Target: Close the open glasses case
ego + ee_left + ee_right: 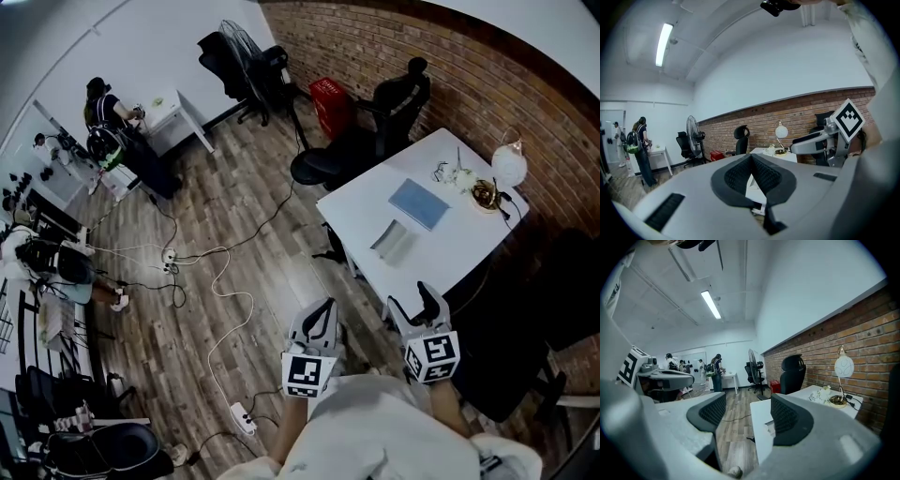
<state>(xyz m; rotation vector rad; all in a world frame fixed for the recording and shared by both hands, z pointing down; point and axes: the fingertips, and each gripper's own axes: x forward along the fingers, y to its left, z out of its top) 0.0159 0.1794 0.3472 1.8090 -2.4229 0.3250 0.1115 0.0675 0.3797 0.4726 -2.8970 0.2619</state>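
The open glasses case [394,240], pale grey, lies near the front-left edge of the white table [469,248]. Both grippers are held low in front of me, short of the table and apart from the case. My left gripper [322,311] is shut, its dark pads [761,176] meeting with nothing between them. My right gripper [412,302] is open, its two pads [787,420] well apart and empty. In the right gripper view the table's corner [759,413] shows between the jaws. A small pale shape there may be the case; I cannot tell.
A blue-grey notebook [419,203], a round lamp [509,167] and small ornaments [459,174] sit on the table. Black office chairs [398,98] stand behind it and another [511,370] to my right. Cables [220,281] and a power strip [242,417] lie on the wooden floor. People stand far left.
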